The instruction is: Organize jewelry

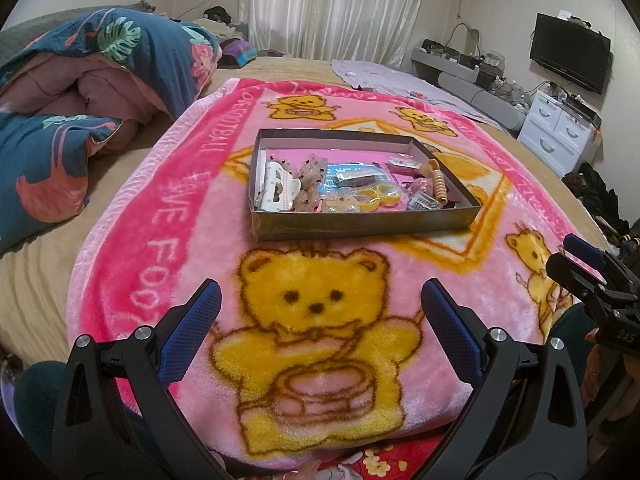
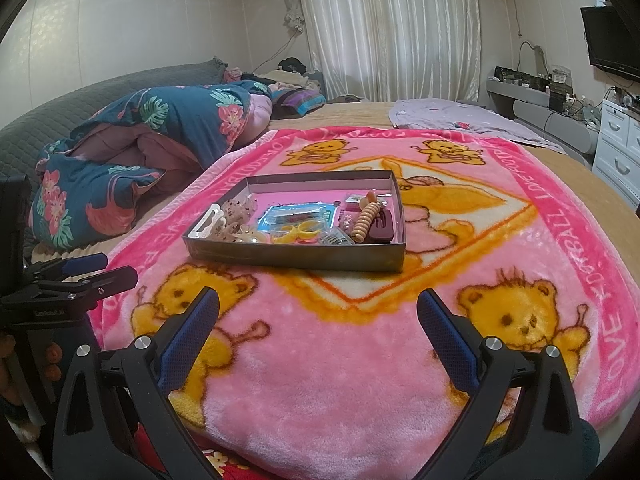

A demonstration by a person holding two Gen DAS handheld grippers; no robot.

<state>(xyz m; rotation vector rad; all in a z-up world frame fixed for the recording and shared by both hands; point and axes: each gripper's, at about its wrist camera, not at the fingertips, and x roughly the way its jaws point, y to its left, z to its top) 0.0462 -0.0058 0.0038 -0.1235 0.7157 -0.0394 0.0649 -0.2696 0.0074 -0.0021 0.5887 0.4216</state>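
Observation:
A shallow grey box [image 1: 360,226] [image 2: 296,258] sits on a pink bear blanket [image 1: 320,320] [image 2: 320,360]. It holds hair and jewelry items: a white claw clip [image 1: 276,190] [image 2: 208,222], a spotted bow [image 1: 312,172], yellow rings [image 1: 378,194] [image 2: 296,230], a blue packet [image 2: 296,214], a beige spiral hair tie [image 1: 439,182] [image 2: 366,220] and a maroon clip [image 2: 384,226]. My left gripper [image 1: 320,300] is open and empty, well short of the box; it also shows in the right wrist view [image 2: 94,270]. My right gripper [image 2: 318,310] is open and empty, also short of the box; it also shows in the left wrist view [image 1: 576,258].
The blanket lies on a tan bed. A folded floral quilt [image 1: 80,92] [image 2: 132,152] lies to the left. A lilac cloth [image 2: 460,120] lies at the far right of the bed. White drawers [image 1: 560,128] and a TV [image 1: 570,52] stand on the right.

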